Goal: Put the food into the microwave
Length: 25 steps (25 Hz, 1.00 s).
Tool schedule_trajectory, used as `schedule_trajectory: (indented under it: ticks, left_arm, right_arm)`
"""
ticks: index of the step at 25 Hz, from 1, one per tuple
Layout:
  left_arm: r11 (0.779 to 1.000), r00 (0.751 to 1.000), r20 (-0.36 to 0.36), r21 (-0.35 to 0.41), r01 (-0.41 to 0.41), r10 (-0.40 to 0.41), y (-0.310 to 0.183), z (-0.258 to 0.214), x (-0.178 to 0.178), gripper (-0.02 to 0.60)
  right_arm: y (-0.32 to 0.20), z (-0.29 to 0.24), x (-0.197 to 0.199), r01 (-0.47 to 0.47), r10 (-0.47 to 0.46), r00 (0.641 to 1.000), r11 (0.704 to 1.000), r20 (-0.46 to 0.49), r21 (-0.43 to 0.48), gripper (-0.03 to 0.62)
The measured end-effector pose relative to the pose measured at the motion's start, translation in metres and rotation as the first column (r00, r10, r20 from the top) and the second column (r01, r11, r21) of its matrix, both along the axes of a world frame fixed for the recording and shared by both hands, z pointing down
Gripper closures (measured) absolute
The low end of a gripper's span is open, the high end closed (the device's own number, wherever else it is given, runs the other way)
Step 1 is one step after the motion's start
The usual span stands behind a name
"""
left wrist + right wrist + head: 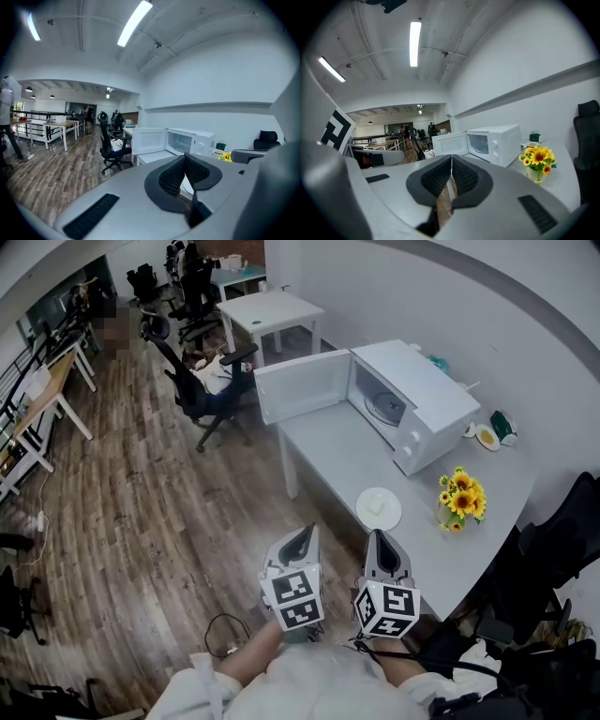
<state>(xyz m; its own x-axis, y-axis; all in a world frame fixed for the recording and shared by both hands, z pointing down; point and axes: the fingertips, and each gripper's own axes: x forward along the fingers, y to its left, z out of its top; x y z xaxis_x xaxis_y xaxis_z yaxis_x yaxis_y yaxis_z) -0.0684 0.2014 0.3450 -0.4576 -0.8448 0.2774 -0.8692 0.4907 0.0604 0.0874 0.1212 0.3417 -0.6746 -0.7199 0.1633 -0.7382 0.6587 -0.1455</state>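
A white microwave point(412, 399) stands on the grey table point(328, 442) with its door point(300, 385) swung wide open and its glass turntable bare. On the table's near part lies a white plate point(379, 508) with a pale piece of food. My left gripper point(298, 545) and right gripper point(382, 549) hover side by side just short of the table's near edge, both shut and holding nothing. The left gripper view has its pads point(174, 176) meeting at the tip, the microwave point(192, 140) beyond. In the right gripper view the pads point(464, 176) touch, and the microwave point(497, 143) is ahead.
A vase of sunflowers point(461, 498) stands right of the plate. Small dishes point(487, 437) and a green item point(503, 426) lie behind the microwave. A black office chair point(202, 390) stands by the table's far end, another chair point(562, 540) at the right. A cable point(220, 634) lies on the floor.
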Motion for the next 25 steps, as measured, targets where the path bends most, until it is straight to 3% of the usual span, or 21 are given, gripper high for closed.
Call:
schedule_trajectory:
  ticks: [10,25]
  left_arm:
    - [0.997,0.997,-0.013,0.018,-0.071,0.072,-0.078,0.014,-0.045,0.169]
    - [0.973,0.972,0.021,0.003,-0.232,0.232,-0.255,-0.005,-0.162,0.169]
  right_arm:
    - [-0.064,0.016,-0.044,-0.058,0.058,0.998,0.998,-0.01,0.005,0.576]
    - [-0.213,-0.006,-0.174,-0.147,0.147,0.989,0.989,0.0,0.019,0.576]
